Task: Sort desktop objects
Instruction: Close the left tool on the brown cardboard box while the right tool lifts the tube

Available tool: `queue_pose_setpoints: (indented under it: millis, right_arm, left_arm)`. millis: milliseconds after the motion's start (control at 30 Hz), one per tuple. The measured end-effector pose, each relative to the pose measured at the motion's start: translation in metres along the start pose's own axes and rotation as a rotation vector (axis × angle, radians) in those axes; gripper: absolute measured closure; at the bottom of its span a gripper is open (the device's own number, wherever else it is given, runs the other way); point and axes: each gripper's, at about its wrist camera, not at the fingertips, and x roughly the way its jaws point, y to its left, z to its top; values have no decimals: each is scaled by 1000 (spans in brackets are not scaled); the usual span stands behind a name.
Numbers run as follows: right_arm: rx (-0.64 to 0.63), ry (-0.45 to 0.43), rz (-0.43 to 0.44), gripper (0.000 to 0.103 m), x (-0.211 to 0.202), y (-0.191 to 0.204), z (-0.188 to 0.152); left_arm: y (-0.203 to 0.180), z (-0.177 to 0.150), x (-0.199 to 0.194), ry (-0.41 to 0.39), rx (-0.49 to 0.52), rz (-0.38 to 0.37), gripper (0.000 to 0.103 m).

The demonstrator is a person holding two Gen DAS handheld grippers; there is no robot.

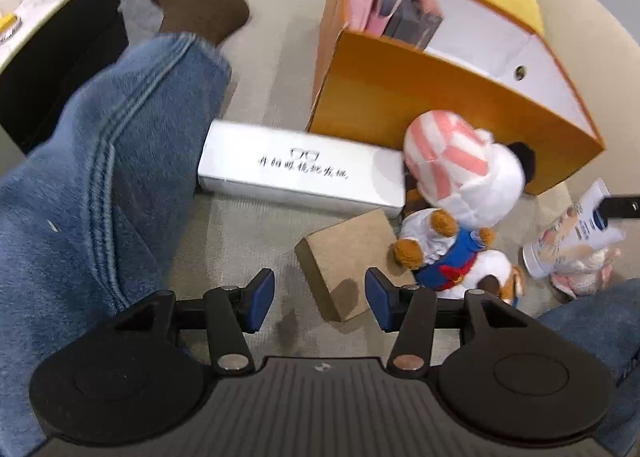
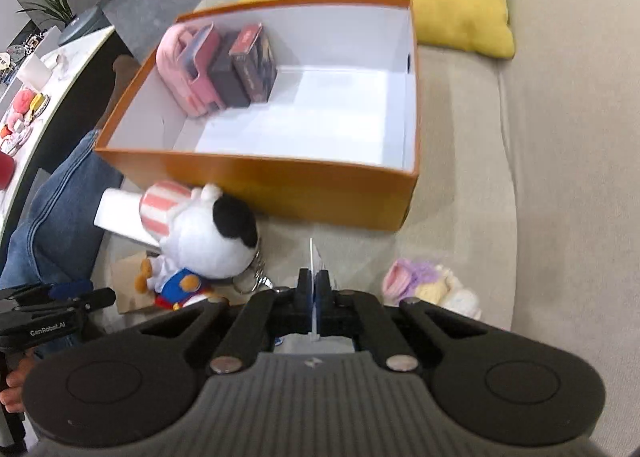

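"GenRobot.AI" in white on the black body of the left gripper (image 2: 60, 299); a glasses outline above one blurred line of Chinese characters, not legible, on the long white box (image 1: 300, 171); print on the held tube (image 1: 576, 233) unreadable.

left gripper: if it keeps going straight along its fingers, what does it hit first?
Most likely the brown cardboard box. The left gripper has open jaws with nothing between them, and the box's near corner lies just ahead, slightly toward the right finger. The plush toy sits off-line. Depth is hard to judge.
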Motion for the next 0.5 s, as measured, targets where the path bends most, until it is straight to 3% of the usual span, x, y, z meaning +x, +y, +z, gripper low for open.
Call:
queue_pose_setpoints:
  millis: [100, 233, 333, 500]
  right_arm:
    - [27, 36, 31, 102, 15, -5, -8]
    - [10, 11, 53, 100, 8, -5, -16]
    - [18, 25, 77, 97, 17, -1, -23]
    - [16, 13, 97, 95, 19, -2, -28]
  left_arm:
    - [10, 4, 15, 45, -90, -58, 43]
    - [13, 8, 28, 62, -191, -121, 35]
    - [2, 11, 31, 63, -210, -92, 33]
    - [-28, 15, 35, 47, -142, 10, 28]
